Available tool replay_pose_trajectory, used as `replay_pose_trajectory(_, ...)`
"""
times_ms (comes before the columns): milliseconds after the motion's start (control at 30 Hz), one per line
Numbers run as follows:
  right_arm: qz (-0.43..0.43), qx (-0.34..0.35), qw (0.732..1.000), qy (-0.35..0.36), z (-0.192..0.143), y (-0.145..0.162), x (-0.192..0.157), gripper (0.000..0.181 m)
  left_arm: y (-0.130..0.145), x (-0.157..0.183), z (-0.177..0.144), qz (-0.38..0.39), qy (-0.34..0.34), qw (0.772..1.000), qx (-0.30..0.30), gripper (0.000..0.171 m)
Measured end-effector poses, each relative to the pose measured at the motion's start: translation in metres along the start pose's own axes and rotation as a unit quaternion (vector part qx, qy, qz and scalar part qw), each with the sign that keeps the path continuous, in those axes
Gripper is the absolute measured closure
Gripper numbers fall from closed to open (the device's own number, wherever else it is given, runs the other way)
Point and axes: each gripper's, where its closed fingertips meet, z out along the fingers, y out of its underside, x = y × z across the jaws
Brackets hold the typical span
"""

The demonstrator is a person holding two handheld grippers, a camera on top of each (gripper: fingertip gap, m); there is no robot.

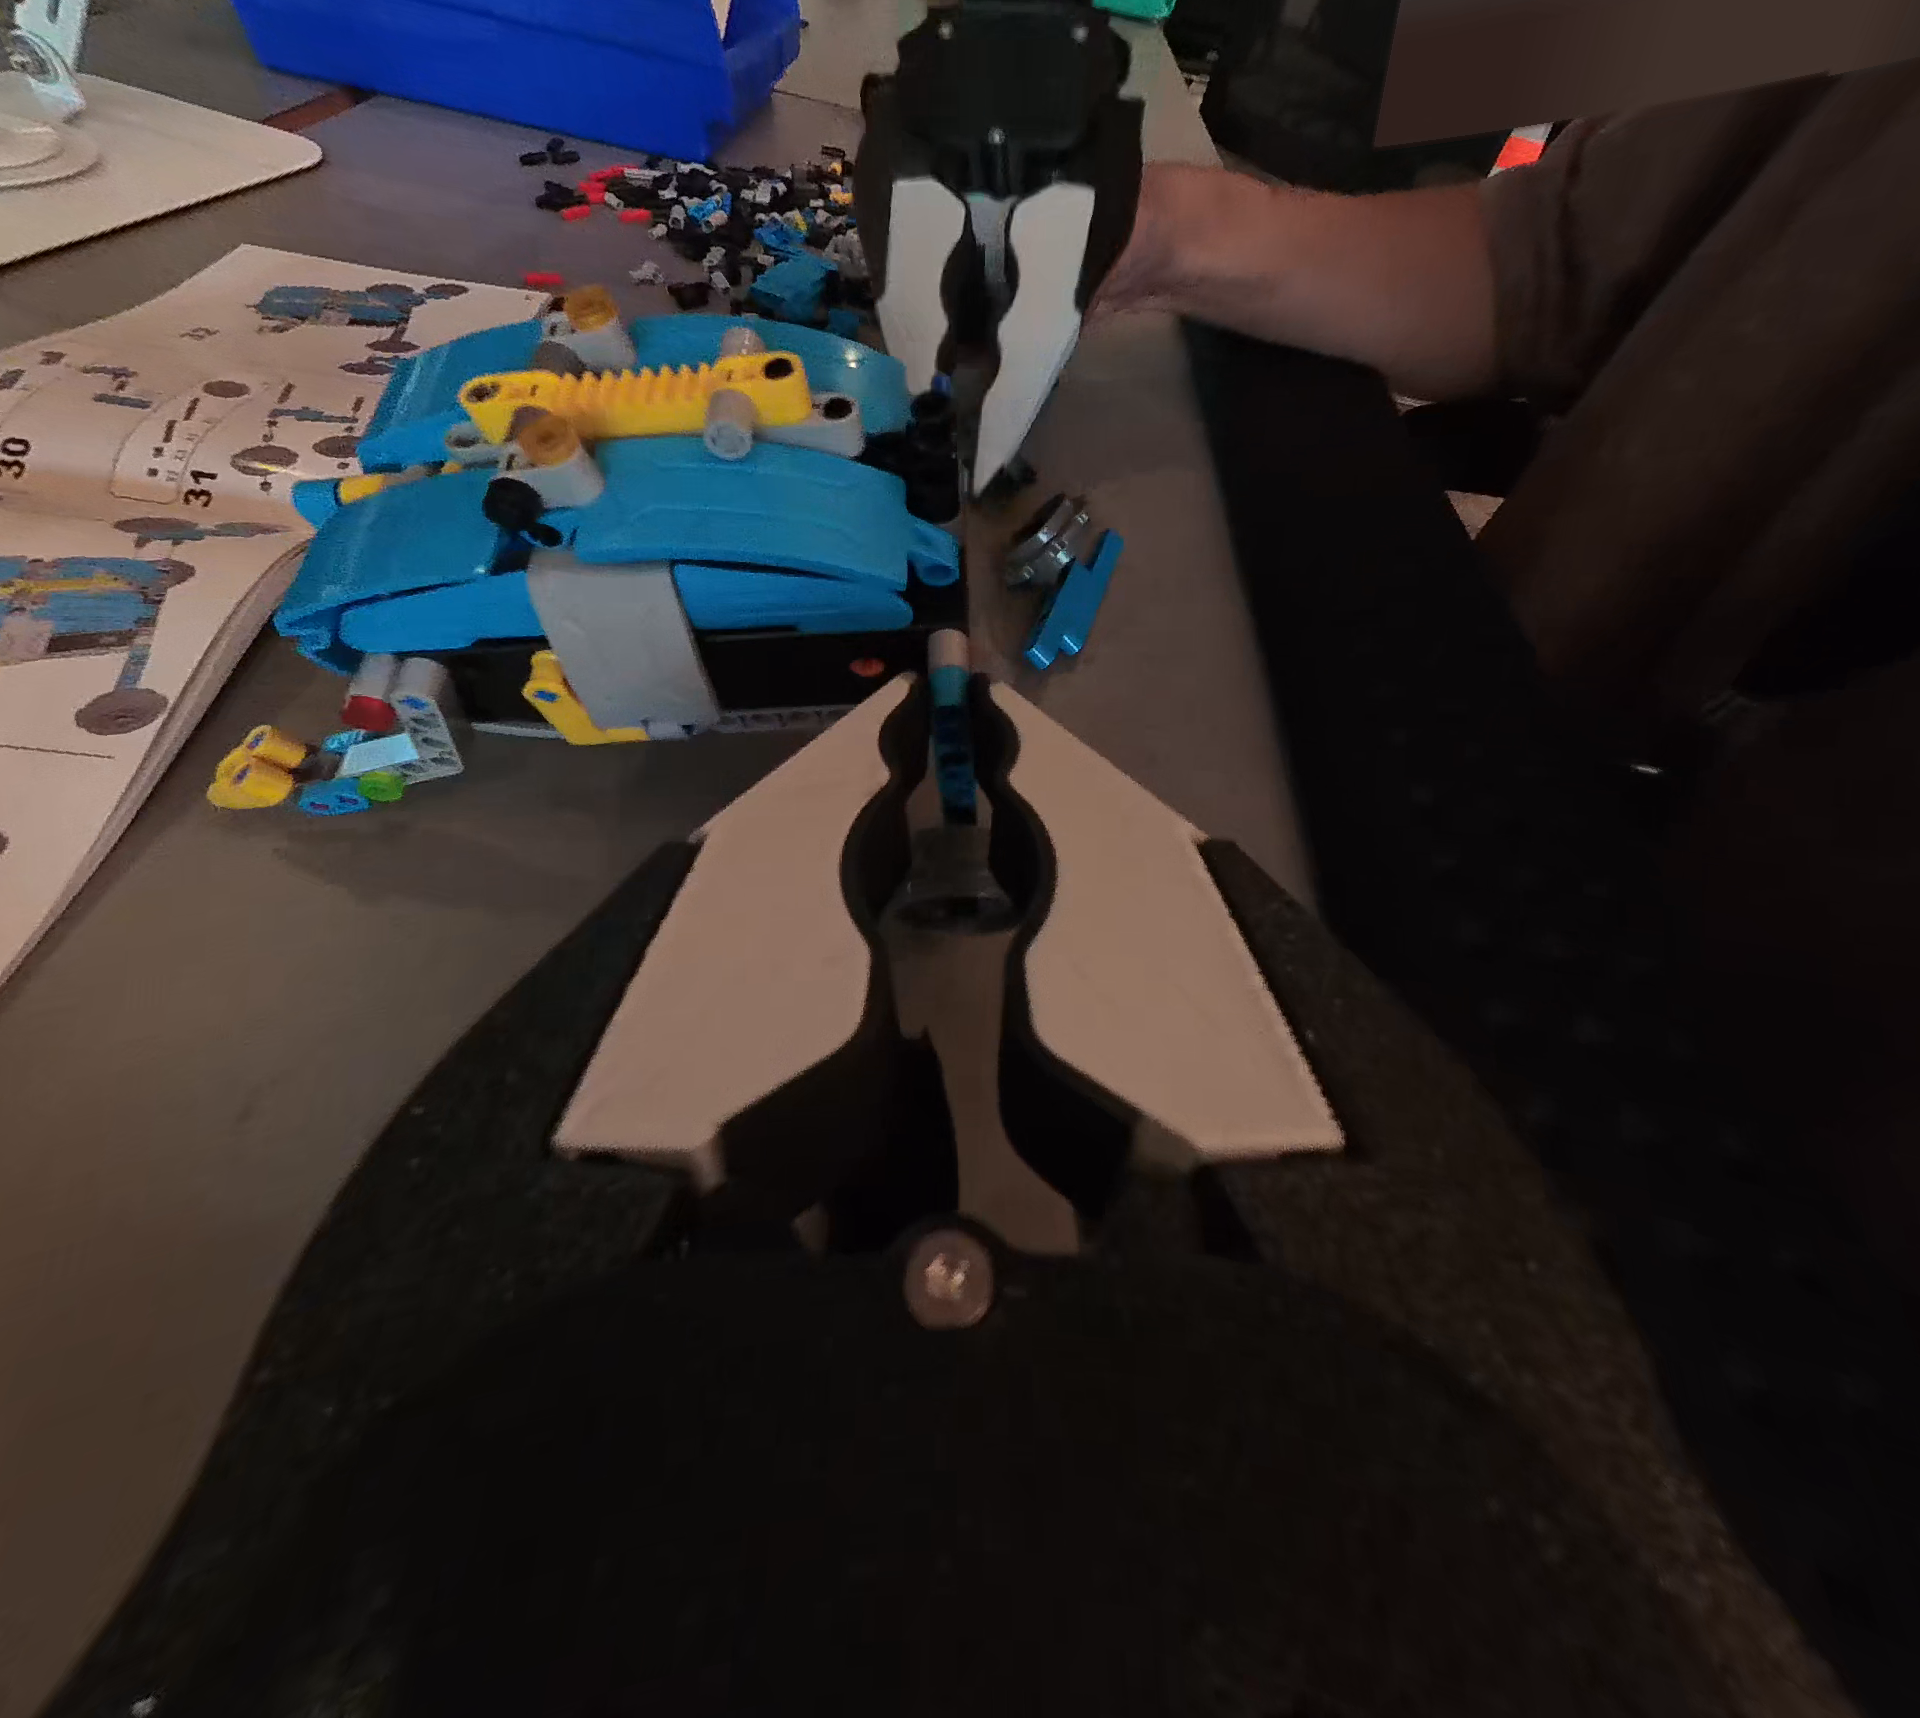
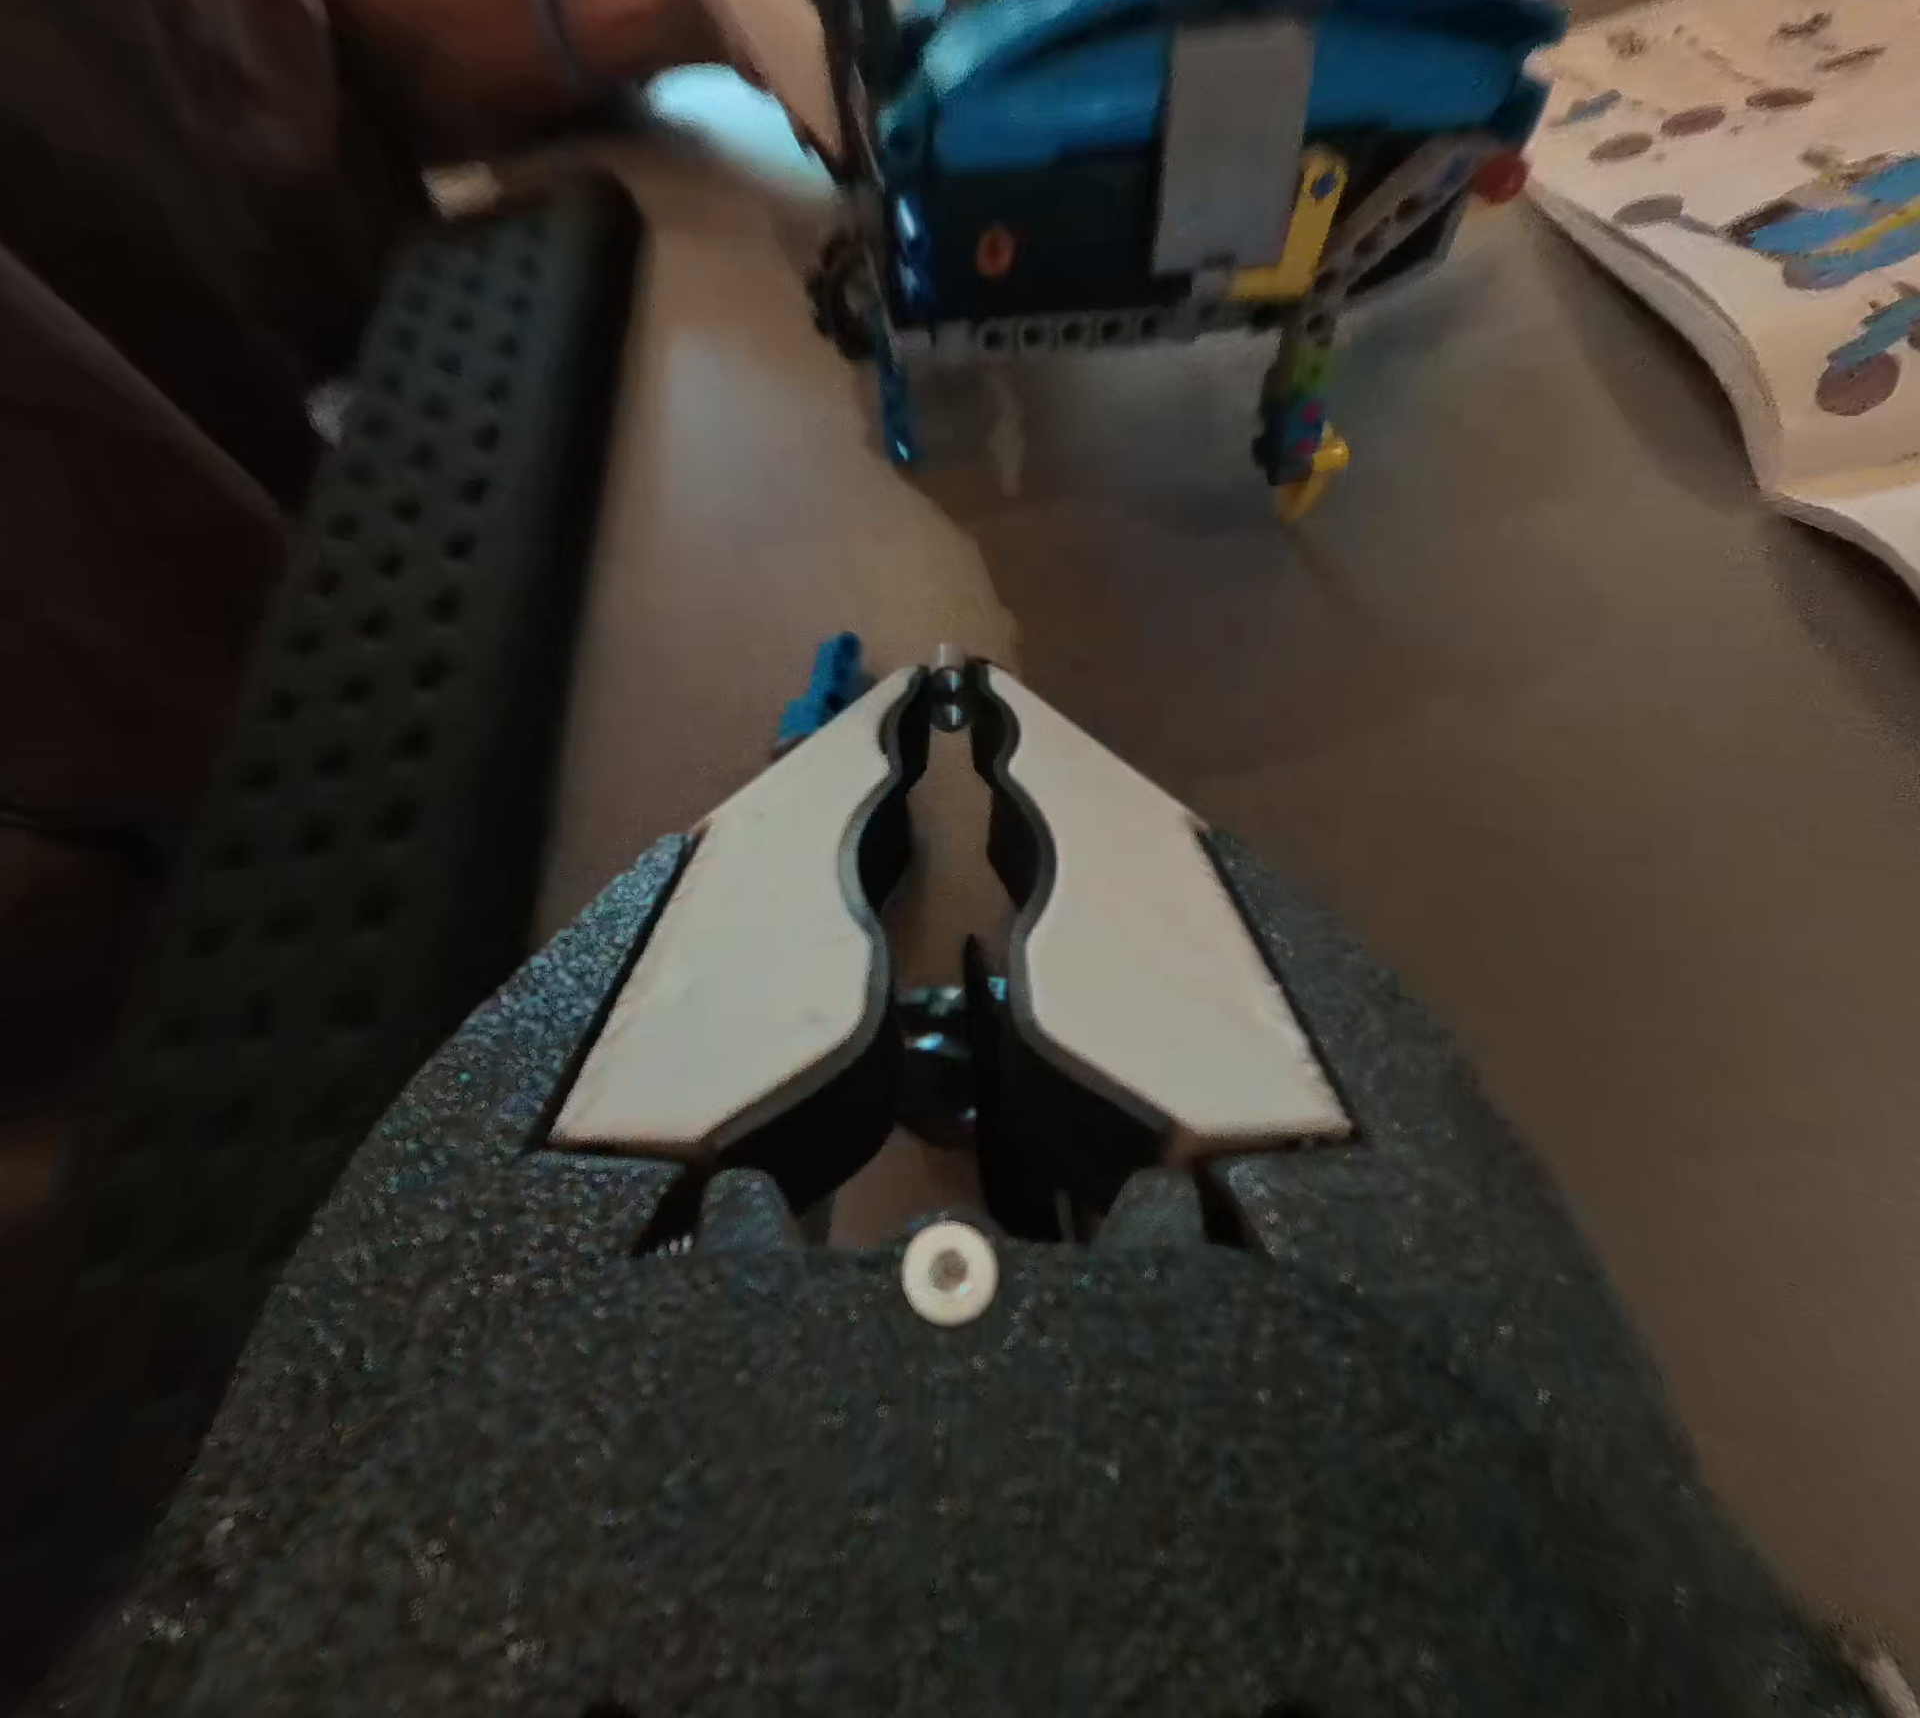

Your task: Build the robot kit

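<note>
My left gripper (image 1: 951, 686) is shut on a thin blue and black axle piece (image 1: 951, 754) with a black bush at its near end and a grey tip. It points at the near right end of a toy-brick model (image 1: 623, 505) with blue curved panels, a yellow toothed rack and a black block. My right gripper (image 1: 987, 453) hangs point-down at the model's far right end. In the right wrist view my right gripper (image 2: 948, 676) is shut on a small grey pin (image 2: 948, 681) low over the table, and the blurred model (image 2: 1195, 141) stands ahead.
An open instruction booklet (image 1: 125, 442) lies left of the model. A blue bin (image 1: 468, 6) and a pile of small parts (image 1: 707, 203) are behind. A grey wheel hub (image 1: 1049, 541), a blue piece (image 1: 1075, 603) and a small yellow subassembly (image 1: 312, 764) lie nearby. A person's arm (image 1: 1351, 266) is at right. Left tips to right tips: about 12 cm.
</note>
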Motion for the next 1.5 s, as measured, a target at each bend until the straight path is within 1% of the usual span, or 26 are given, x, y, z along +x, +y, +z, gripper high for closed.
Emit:
replay_pose_trajectory(33, -0.015, -0.017, 1.000, 0.015, 0.008, 0.003, 0.002, 0.174, 0.000, 0.000, 0.000, 0.001, -0.001, 1.000, -0.001, 0.165)
replay_pose_trajectory(100, -0.025, -0.026, 0.999, 0.019, 0.019, 0.001, 0.003, 0.174, 0.000, 0.000, 0.000, -0.003, 0.001, 1.000, 0.000, 0.165)
replay_pose_trajectory(133, -0.031, -0.036, 0.998, 0.033, 0.024, 0.002, 0.008, 0.173, 0.000, 0.000, 0.000, -0.004, 0.002, 1.000, 0.000, 0.166)
replay_pose_trajectory(233, -0.055, -0.063, 0.996, 0.044, 0.032, 0.004, 0.009, 0.172, 0.000, 0.000, 0.000, -0.004, 0.001, 1.000, -0.001, 0.165)
replay_pose_trajectory(267, -0.061, -0.065, 0.995, 0.048, 0.033, 0.004, 0.008, 0.165, 0.000, 0.000, 0.000, -0.004, 0.000, 1.000, -0.001, 0.165)
replay_pose_trajectory(300, -0.063, -0.056, 0.995, 0.049, 0.034, -0.001, 0.007, 0.157, 0.000, 0.000, 0.000, -0.004, 0.000, 1.000, -0.001, 0.165)
replay_pose_trajectory(333, -0.063, -0.039, 0.996, 0.050, 0.033, -0.009, 0.005, 0.153, 0.000, 0.000, 0.001, -0.005, 0.000, 1.000, -0.001, 0.165)
replay_pose_trajectory(433, -0.049, 0.042, 0.998, 0.018, 0.029, -0.048, -0.008, 0.146, 0.000, 0.000, 0.001, -0.004, 0.000, 1.000, -0.002, 0.165)
replay_pose_trajectory(467, -0.043, 0.065, 0.997, 0.009, 0.028, -0.058, -0.010, 0.146, 0.000, 0.000, 0.001, -0.004, 0.000, 1.000, -0.002, 0.165)
replay_pose_trajectory(533, -0.032, 0.089, 0.996, 0.000, 0.028, -0.069, -0.010, 0.151, 0.000, 0.000, 0.001, -0.004, 0.001, 1.000, -0.001, 0.166)
replay_pose_trajectory(600, -0.014, 0.108, 0.994, -0.020, 0.027, -0.074, -0.012, 0.163, 0.000, 0.000, 0.001, -0.004, 0.001, 1.000, -0.001, 0.165)
replay_pose_trajectory(667, -0.014, 0.112, 0.993, -0.017, 0.026, -0.073, -0.009, 0.174, 0.000, 0.001, 0.001, -0.004, 0.005, 1.000, -0.001, 0.165)
replay_pose_trajectory(733, -0.012, 0.122, 0.992, -0.020, 0.026, -0.075, -0.009, 0.176, 0.001, 0.002, 0.002, -0.004, 0.007, 1.000, -0.004, 0.165)
replay_pose_trajectory(867, -0.020, 0.107, 0.994, -0.033, 0.025, -0.071, -0.013, 0.177, 0.000, 0.005, 0.003, 0.006, 0.011, 1.000, -0.001, 0.165)
replay_pose_trajectory(1000, -0.010, 0.107, 0.992, -0.062, 0.021, -0.066, -0.016, 0.178, 0.000, 0.009, 0.004, 0.021, 0.010, 1.000, -0.001, 0.165)
replay_pose_trajectory(1033, -0.010, 0.115, 0.991, -0.061, 0.017, -0.066, -0.015, 0.177, 0.003, 0.006, -0.002, 0.019, 0.008, 1.000, -0.006, 0.165)
replay_pose_trajectory(1067, 0.008, 0.154, 0.987, -0.040, -0.007, -0.073, 0.000, 0.178, 0.005, -0.003, -0.013, 0.010, -0.002, 1.000, -0.006, 0.165)
replay_pose_trajectory(1100, 0.043, 0.209, 0.977, -0.029, -0.045, -0.078, 0.019, 0.178, 0.004, -0.014, -0.023, 0.002, -0.024, 1.000, 0.004, 0.166)
replay_pose_trajectory(1133, 0.055, 0.235, 0.971, -0.008, -0.073, -0.074, 0.032, 0.178, 0.003, -0.022, -0.026, 0.011, -0.048, 0.999, 0.007, 0.165)
replay_pose_trajectory(1167, 0.043, 0.221, 0.974, 0.016, -0.080, -0.066, 0.036, 0.178, 0.003, -0.022, -0.023, 0.025, -0.057, 0.998, 0.001, 0.164)
replay_pose_trajectory(1233, 0.030, 0.194, 0.981, 0.010, -0.069, -0.061, 0.026, 0.178, 0.003, -0.015, -0.019, 0.017, -0.035, 0.999, 0.002, 0.165)
replay_pose_trajectory(1300, 0.014, 0.128, 0.992, 0.010, -0.043, -0.049, 0.024, 0.177, 0.003, -0.010, -0.017, 0.012, -0.016, 1.000, 0.002, 0.165)
replay_pose_trajectory(1400, -0.021, 0.029, 0.999, 0.023, -0.005, -0.030, 0.022, 0.177, 0.004, -0.012, -0.018, 0.005, -0.021, 1.000, -0.001, 0.166)
replay_pose_trajectory(1467, -0.042, -0.010, 0.999, 0.014, 0.015, -0.027, 0.012, 0.176, 0.003, -0.012, -0.018, 0.000, -0.018, 1.000, 0.000, 0.165)
replay_pose_trajectory(1500, -0.048, -0.015, 0.999, 0.012, 0.022, -0.030, 0.008, 0.176, 0.003, -0.012, -0.017, -0.002, -0.016, 1.000, 0.001, 0.165)
